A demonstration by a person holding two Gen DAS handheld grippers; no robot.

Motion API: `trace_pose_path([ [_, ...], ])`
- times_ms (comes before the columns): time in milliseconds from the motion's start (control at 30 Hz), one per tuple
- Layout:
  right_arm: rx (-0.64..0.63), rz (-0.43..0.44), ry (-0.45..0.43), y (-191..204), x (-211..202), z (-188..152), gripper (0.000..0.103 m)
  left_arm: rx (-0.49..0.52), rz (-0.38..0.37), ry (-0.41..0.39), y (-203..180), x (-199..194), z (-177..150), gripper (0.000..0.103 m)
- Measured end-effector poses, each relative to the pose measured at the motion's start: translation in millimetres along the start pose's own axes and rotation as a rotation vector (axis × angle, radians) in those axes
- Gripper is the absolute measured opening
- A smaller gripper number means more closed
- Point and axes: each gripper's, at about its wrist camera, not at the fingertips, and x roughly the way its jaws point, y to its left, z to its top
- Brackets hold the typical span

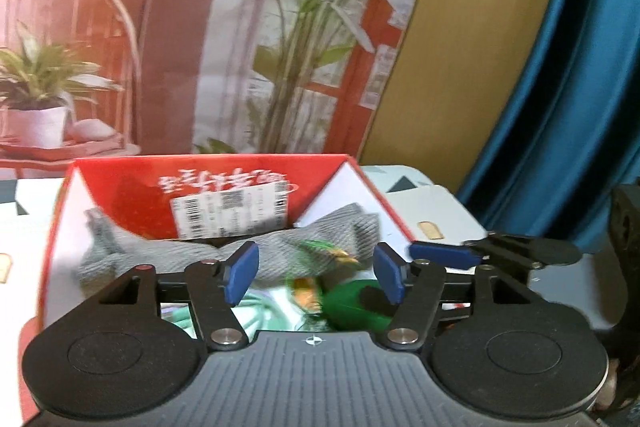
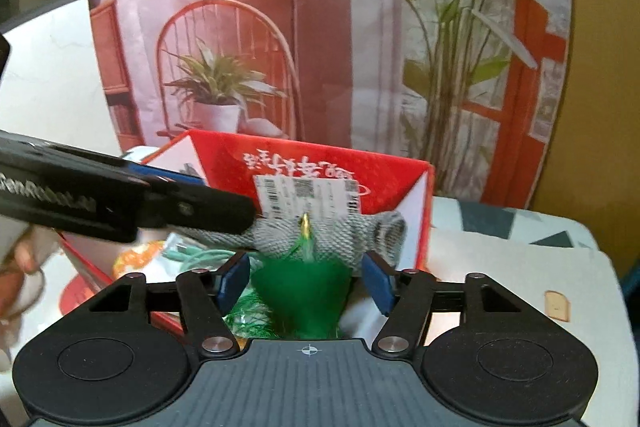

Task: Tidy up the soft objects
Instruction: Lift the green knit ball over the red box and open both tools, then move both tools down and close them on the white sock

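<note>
A red cardboard box point(image 1: 224, 179) stands open on the table, with a grey knitted cloth point(image 1: 176, 255) draped across its inside. Under the cloth lie a green feathery toy point(image 1: 360, 303) and a mint-green cord point(image 1: 180, 319). My left gripper point(image 1: 316, 273) is open over the box, empty. My right gripper point(image 2: 306, 281) is open, with the green feathery toy point(image 2: 302, 293) lying between its fingers, not pinched. The box point(image 2: 320, 163), the grey cloth point(image 2: 340, 231) and an orange soft item point(image 2: 138, 255) also show in the right wrist view. The left gripper's arm point(image 2: 120, 203) crosses that view.
A white table top point(image 2: 520, 267) with dark triangle marks carries the box. A printed backdrop point(image 1: 200, 27) of a lamp, chair and plants hangs behind. A blue curtain point(image 1: 560, 107) hangs at the right. A white shipping label point(image 1: 232, 211) is on the box's back wall.
</note>
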Motion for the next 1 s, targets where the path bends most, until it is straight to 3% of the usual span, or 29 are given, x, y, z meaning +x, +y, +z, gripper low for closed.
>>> trace_pose_path([
  [200,0.026,-0.007,-0.038,0.8,-16.3,-6.5,0.060,0.045,0.128,0.002,4.6,-19.0,-8.4,0.068],
  [600,0.026,0.046,-0.112,38.4,-59.0,-28.6,0.060,0.055,0.178,-0.038,15.8,-80.7,-38.9,0.068],
  [800,0.024,0.054,-0.134,55.3,-75.5,-52.6,0.060,0.002,0.203,-0.060,28.4,-114.9,-74.5,0.068],
  [1000,0.060,0.026,-0.054,55.9,-72.6,-90.8,0.060,-0.098,0.247,-0.010,52.0,-117.7,-110.7,0.068],
])
